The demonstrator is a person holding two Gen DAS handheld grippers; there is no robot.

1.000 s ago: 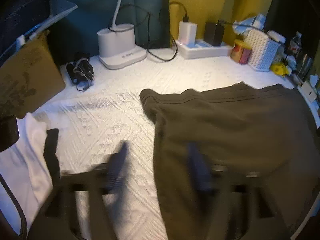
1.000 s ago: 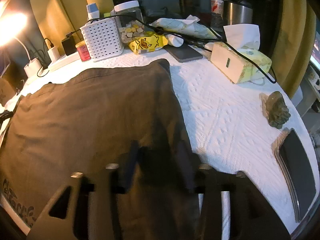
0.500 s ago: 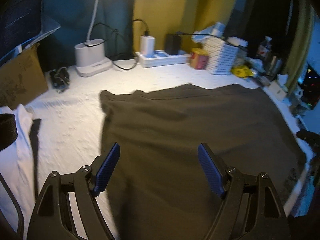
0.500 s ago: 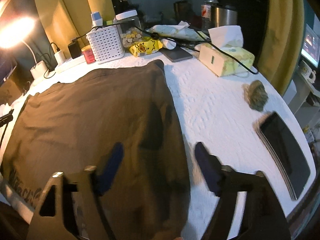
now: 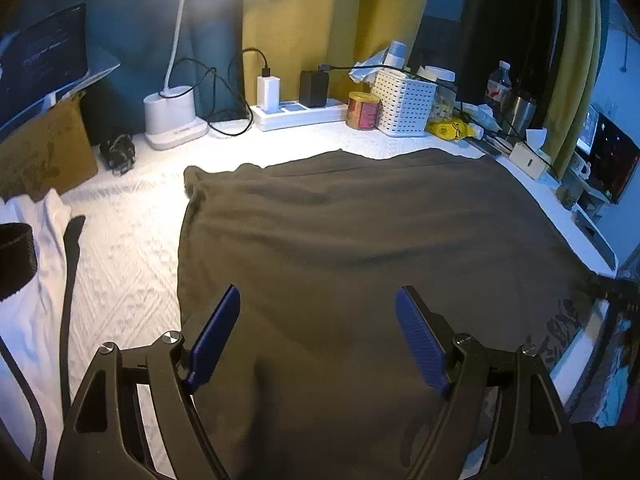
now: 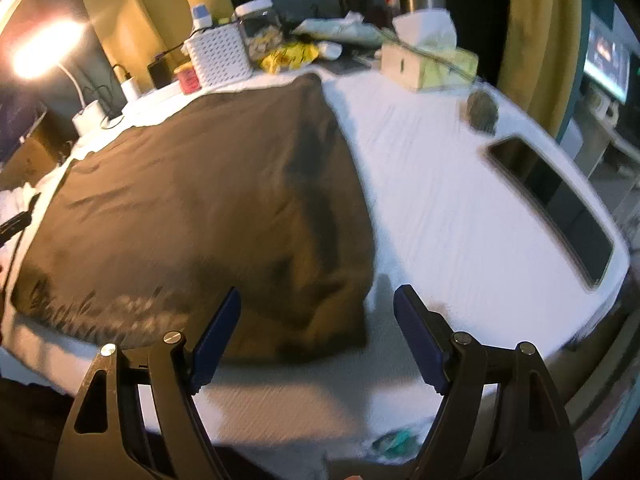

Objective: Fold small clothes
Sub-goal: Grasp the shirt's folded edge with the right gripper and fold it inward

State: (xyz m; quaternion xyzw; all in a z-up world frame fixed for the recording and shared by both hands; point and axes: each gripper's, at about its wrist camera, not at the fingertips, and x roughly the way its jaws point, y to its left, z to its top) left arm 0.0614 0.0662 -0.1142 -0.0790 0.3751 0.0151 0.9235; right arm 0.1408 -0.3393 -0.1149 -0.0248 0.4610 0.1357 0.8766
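Observation:
A dark olive-brown garment lies spread flat on the white-covered table, with printed lettering near its front edge. My left gripper hovers open above the garment's near left part, its blue pads apart and nothing between them. In the right wrist view the same garment fills the left half. My right gripper stands open above the garment's front right corner, holding nothing. A white garment with a dark strip lies at the far left.
Along the back stand a lamp base, a power strip, a red tin and a white basket. A tissue box, a small dark lump and a black tablet lie right of the garment.
Both grippers have drawn back from the garment toward the table's front edge. The right jaws, shut on the cloth a second ago, have spread and let it go. The garment now lies flat.

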